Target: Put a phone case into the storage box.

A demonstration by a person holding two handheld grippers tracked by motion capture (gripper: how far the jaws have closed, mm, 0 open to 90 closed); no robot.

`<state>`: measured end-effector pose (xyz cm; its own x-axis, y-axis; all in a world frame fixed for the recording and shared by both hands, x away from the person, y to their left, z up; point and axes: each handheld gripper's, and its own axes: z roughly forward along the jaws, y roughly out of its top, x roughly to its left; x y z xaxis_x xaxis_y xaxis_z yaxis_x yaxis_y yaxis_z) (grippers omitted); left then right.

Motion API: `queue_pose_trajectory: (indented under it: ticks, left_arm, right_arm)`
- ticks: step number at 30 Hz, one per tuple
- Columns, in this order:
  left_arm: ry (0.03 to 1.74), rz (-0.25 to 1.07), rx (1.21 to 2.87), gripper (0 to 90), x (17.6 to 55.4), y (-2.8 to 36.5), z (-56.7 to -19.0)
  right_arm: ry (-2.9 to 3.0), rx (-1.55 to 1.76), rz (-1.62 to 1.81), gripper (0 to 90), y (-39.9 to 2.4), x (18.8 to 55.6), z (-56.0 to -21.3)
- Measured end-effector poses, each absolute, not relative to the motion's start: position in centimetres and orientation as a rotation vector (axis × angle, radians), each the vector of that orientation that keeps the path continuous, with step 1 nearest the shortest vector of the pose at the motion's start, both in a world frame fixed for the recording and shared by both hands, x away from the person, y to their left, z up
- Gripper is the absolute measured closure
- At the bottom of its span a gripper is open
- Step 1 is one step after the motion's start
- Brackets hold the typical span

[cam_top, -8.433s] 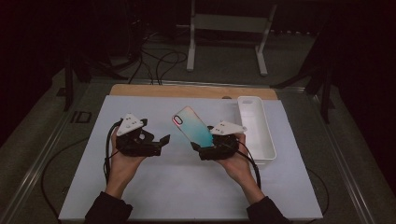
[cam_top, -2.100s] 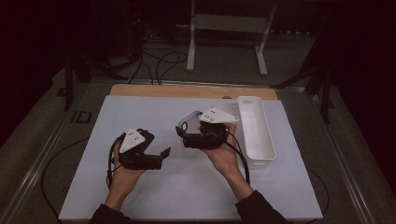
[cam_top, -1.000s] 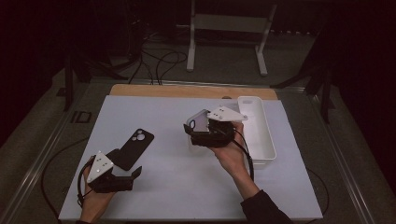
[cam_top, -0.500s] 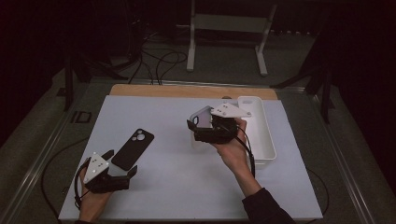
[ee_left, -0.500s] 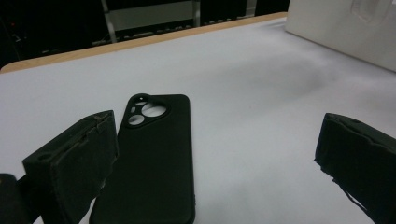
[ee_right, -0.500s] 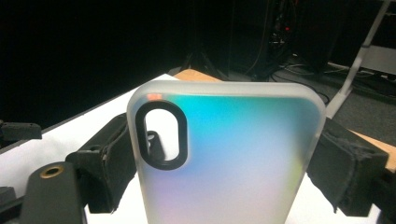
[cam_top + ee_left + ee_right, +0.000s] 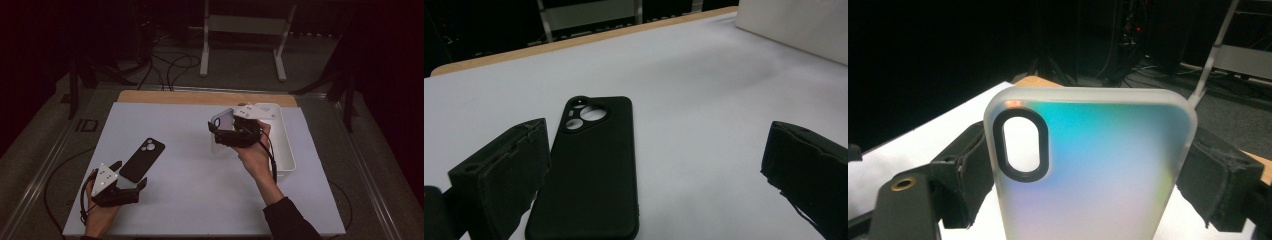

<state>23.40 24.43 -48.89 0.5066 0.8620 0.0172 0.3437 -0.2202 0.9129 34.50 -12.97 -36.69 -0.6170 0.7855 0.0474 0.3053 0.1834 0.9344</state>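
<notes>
While the right gripper (image 7: 218, 134) pinches the iridescent phone case (image 7: 1088, 165) across its width above the table (image 7: 200, 200), the spread left gripper (image 7: 131, 176) should straddle the black phone case (image 7: 594, 165) lying by its left jaw, centring before any squeeze.

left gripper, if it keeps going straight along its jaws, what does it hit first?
Likely the black phone case. It lies flat on the white table, just ahead of the open left gripper, close by one jaw rather than centred. Depth is unclear, so the jaws might pass just beside or above it.
</notes>
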Motion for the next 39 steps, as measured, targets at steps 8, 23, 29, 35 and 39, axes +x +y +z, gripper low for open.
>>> queue_pose_trajectory:
  ticks: [8,23,29,35,39]
  left_arm:
    - [1.012,0.68,1.788,0.1,23.3,24.4,-48.9]
    - [1.014,0.687,1.784,0.1,23.3,24.4,-48.9]
    - [1.013,0.689,1.785,0.1,23.3,24.3,-48.9]
    - [1.014,0.69,1.788,0.0,23.3,24.3,-48.9]
    - [1.012,0.69,1.789,0.1,23.3,24.3,-48.9]
  right_arm:
    - [1.995,1.058,1.419,16.5,-13.8,35.4,-36.3]
    - [1.949,1.098,1.375,16.5,-15.2,37.4,-35.1]
    - [1.926,1.12,1.364,16.5,-15.7,38.3,-34.6]
    - [1.904,1.143,1.346,16.6,-16.4,39.0,-34.2]
    - [1.885,1.159,1.327,16.6,-16.9,39.5,-33.9]
